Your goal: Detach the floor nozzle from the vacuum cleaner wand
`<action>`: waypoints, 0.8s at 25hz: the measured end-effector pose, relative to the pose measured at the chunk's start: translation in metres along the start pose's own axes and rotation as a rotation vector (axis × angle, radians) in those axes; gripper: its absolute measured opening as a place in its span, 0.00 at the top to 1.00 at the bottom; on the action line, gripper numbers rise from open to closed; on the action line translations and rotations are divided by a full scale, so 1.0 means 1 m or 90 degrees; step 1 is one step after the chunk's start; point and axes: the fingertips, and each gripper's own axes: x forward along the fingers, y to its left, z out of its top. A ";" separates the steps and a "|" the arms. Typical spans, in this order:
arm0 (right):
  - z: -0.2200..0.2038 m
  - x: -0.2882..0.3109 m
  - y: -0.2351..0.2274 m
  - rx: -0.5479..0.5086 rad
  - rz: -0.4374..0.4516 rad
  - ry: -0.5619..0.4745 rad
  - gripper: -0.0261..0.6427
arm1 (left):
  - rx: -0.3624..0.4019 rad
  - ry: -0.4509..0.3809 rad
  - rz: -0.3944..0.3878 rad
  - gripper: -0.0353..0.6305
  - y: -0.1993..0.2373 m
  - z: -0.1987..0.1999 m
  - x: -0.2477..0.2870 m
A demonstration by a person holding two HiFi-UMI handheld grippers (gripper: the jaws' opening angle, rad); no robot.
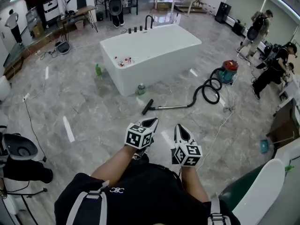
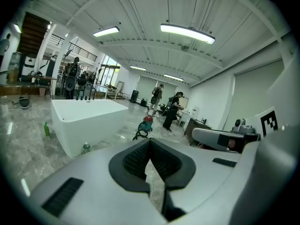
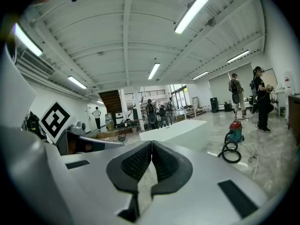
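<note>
The vacuum cleaner lies on the grey marble floor ahead of me. Its black floor nozzle (image 1: 147,107) sits on the end of a thin metal wand (image 1: 172,108). A black coiled hose (image 1: 209,90) runs from the wand to the red and teal canister (image 1: 229,71). My left gripper (image 1: 152,122) and right gripper (image 1: 178,127) are held side by side in front of my body, well short of the nozzle. Both are shut with nothing between the pads. The canister (image 2: 147,123) appears far off in the left gripper view, and the canister (image 3: 236,128) and hose (image 3: 230,154) in the right gripper view.
A white bathtub (image 1: 150,55) stands behind the vacuum, with a green bottle (image 1: 98,70) to its left and another bottle (image 1: 140,89) at its front corner. Two people (image 1: 274,69) work at the right by desks. A toilet (image 1: 18,146) sits at the left.
</note>
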 end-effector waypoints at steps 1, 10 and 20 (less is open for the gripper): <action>0.004 0.012 -0.005 0.004 0.000 0.002 0.94 | -0.001 0.000 0.000 0.93 0.008 0.006 0.008; 0.045 0.140 -0.035 -0.016 0.007 0.040 0.94 | -0.025 0.007 0.003 0.93 0.101 0.076 0.086; 0.072 0.278 -0.074 -0.029 0.014 0.058 0.94 | -0.045 0.018 0.010 0.93 0.204 0.133 0.182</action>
